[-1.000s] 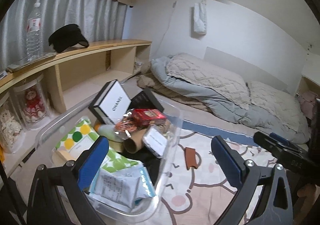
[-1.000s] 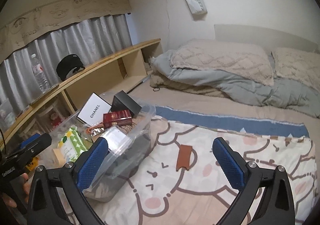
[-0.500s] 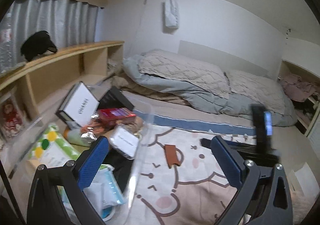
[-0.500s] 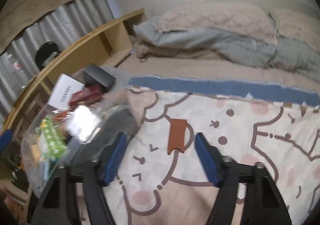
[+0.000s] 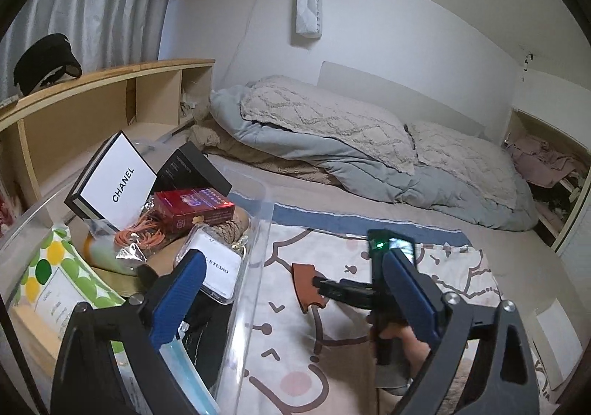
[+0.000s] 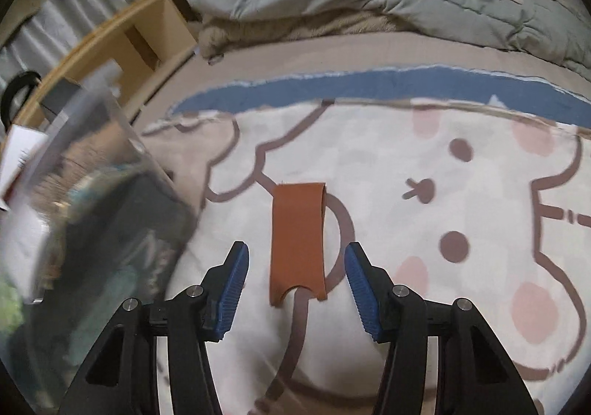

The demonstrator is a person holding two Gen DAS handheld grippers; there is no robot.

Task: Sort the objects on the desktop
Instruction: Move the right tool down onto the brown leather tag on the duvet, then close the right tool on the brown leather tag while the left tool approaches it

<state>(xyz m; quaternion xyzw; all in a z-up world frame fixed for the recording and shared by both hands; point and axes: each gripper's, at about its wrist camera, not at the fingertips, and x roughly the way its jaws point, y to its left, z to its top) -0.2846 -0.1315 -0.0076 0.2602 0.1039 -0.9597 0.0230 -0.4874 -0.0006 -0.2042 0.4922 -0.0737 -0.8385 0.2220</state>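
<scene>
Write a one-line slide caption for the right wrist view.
Open right tongs straddle a brown leather sleeve on the cartoon blanket, beside a clear bin.

1. A home bedroom: a rumpled grey duvet (image 5: 373, 160) and pillow (image 5: 465, 156) lie on the bed.
2. Beside the bed, a wooden shelf (image 5: 92, 101) fronts grey curtains (image 5: 107, 20).

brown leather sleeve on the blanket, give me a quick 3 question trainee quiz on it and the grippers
1. True or false: the right hand-held gripper is shut on the brown leather sleeve.
2. Where does the sleeve lie? A) in the clear bin B) on the cartoon blanket C) on the wooden shelf
3. Fill in: the left hand-held gripper is ____.

Key: 1 false, its jaws stand open either side of the sleeve; 2 B; 3 open
</scene>
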